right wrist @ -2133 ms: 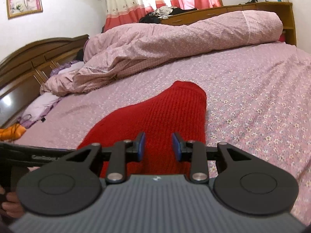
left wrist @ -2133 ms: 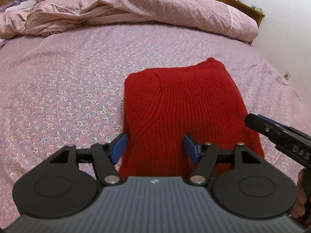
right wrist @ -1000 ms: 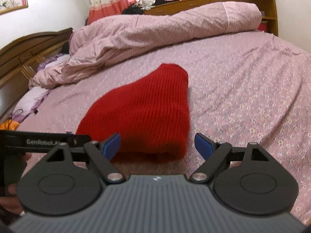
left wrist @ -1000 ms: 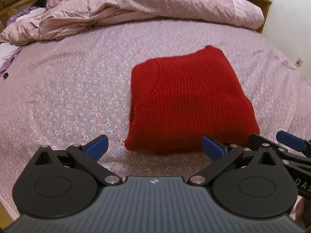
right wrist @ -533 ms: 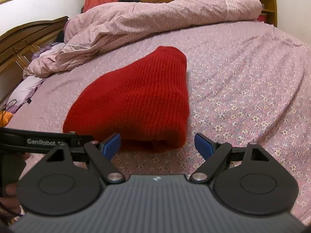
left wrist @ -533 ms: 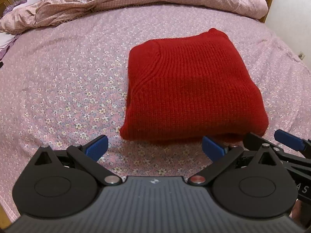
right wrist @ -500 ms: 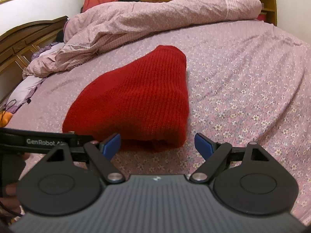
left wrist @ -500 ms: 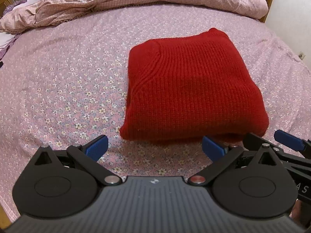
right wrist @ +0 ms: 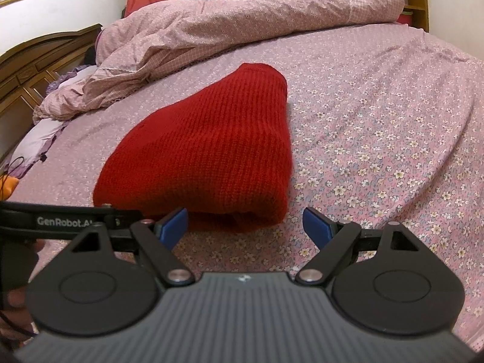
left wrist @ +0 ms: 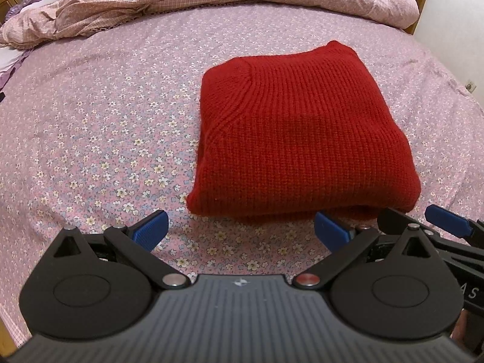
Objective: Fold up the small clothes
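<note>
On floral bedsheet [left wrist: 90, 139], folded red sweater [left wrist: 299, 133], left claw [left wrist: 242, 231] "GenRobot", right claw [right wrist: 245, 222], both wide

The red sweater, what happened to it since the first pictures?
Both grippers let go of the red sweater. The left gripper and right gripper opened wide and pulled back toward the near edge, off the knit. The sweater stayed folded in the same spot on the flowered bedsheet.
</note>
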`<state>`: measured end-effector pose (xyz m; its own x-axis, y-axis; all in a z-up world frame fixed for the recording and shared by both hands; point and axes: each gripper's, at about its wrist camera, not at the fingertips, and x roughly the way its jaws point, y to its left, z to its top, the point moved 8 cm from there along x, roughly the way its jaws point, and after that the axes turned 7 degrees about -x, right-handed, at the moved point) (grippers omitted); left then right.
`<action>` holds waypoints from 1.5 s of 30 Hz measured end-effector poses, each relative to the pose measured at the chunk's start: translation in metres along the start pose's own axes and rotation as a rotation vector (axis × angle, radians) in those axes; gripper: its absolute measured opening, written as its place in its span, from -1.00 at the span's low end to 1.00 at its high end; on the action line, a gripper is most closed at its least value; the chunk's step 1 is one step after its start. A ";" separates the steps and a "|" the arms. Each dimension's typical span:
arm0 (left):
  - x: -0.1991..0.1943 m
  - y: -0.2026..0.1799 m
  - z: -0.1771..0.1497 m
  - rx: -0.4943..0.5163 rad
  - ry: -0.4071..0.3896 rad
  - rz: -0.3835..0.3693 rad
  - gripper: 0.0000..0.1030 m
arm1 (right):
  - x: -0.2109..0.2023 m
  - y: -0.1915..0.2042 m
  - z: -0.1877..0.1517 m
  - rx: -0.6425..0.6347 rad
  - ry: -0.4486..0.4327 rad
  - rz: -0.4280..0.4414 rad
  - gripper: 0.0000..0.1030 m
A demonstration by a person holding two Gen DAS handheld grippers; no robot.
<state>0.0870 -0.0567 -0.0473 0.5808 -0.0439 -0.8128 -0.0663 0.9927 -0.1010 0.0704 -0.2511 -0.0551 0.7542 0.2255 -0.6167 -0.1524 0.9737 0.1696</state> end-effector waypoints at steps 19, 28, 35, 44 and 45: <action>-0.001 0.001 -0.002 0.000 0.002 0.001 1.00 | 0.001 0.000 -0.002 0.006 0.004 0.001 0.64; 0.000 0.001 -0.001 0.000 0.002 0.001 1.00 | 0.002 -0.001 -0.002 0.007 0.003 0.002 0.64; 0.000 0.001 -0.001 -0.002 0.000 0.000 1.00 | 0.001 -0.001 -0.002 0.008 0.004 0.004 0.64; -0.002 0.002 -0.002 -0.003 -0.002 0.002 1.00 | 0.002 -0.002 -0.003 0.012 0.003 0.005 0.64; -0.002 0.001 -0.002 -0.003 -0.001 0.002 1.00 | 0.002 -0.002 -0.003 0.013 0.004 0.005 0.64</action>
<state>0.0846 -0.0558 -0.0470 0.5818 -0.0419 -0.8122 -0.0697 0.9924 -0.1012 0.0702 -0.2521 -0.0586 0.7512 0.2302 -0.6187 -0.1479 0.9721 0.1821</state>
